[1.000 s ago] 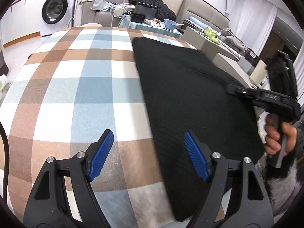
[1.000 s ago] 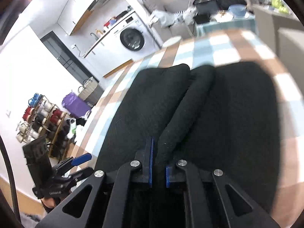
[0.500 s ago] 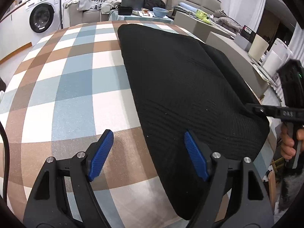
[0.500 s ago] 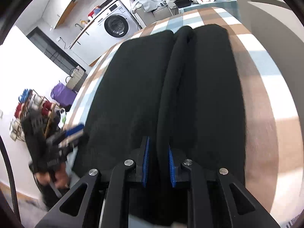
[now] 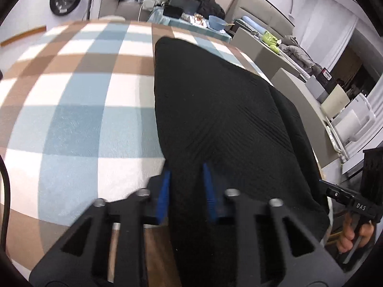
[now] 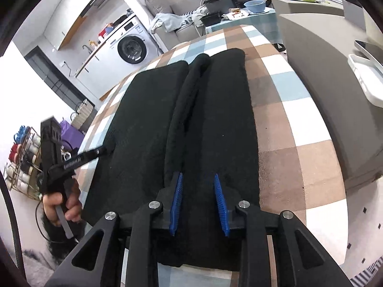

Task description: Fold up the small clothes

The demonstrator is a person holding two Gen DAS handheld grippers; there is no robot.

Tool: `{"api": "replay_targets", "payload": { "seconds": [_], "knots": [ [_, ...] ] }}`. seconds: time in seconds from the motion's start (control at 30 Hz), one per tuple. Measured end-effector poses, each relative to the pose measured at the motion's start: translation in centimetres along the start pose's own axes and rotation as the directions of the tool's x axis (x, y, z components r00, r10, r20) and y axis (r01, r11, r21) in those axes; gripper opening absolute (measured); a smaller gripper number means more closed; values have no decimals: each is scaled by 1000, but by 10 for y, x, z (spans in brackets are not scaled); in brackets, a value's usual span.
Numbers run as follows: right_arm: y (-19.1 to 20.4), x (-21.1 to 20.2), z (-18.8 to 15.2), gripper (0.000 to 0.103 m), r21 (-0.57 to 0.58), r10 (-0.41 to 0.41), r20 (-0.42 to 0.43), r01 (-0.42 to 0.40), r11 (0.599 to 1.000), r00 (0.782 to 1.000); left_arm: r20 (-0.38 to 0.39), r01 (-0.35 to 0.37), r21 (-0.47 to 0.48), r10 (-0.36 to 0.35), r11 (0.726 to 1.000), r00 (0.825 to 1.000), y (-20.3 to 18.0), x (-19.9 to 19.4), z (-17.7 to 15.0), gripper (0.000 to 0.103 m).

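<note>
Black knit garment [image 6: 191,119] lies lengthwise on checked tablecloth [image 5: 79,110]. Left gripper [image 5: 185,191] just clamped its near edge for the next fold; right gripper [image 6: 198,201] opening, pads clear of cloth.

Washer [image 6: 131,47] by white wall, grey sofa [image 5: 124,7], shoe rack [image 6: 21,153].

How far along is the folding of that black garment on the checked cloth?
About midway, it seems. Done: the black garment lies folded lengthwise, a rolled ridge along its middle. In hand: the left gripper has just been closing on its near corner; the right gripper has just been opening, cloth between its pads. Left: probably a crosswise fold.
</note>
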State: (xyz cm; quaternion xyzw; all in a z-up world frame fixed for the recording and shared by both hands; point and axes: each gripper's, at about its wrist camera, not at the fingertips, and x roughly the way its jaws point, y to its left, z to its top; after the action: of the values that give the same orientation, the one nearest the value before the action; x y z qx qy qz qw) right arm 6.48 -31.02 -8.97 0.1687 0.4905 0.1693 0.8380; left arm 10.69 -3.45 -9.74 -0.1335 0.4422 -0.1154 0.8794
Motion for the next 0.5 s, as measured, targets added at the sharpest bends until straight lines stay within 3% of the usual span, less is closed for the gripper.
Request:
{"api": "replay_targets", "payload": {
  "seconds": [0.17, 0.4, 0.5],
  "knots": [
    [7, 7, 1, 28, -20, 7, -27, -8, 1000, 1000, 35, -27, 22, 27, 999, 999, 6, -16, -5, 11],
    [46, 27, -6, 29, -112, 111, -113, -124, 986, 987, 73, -127, 11, 126, 992, 989, 41, -51, -21, 11],
    [57, 35, -2, 30, -117, 151, -110, -163, 980, 983, 78, -152, 10, 151, 988, 986, 52, -59, -23, 12]
  ]
}}
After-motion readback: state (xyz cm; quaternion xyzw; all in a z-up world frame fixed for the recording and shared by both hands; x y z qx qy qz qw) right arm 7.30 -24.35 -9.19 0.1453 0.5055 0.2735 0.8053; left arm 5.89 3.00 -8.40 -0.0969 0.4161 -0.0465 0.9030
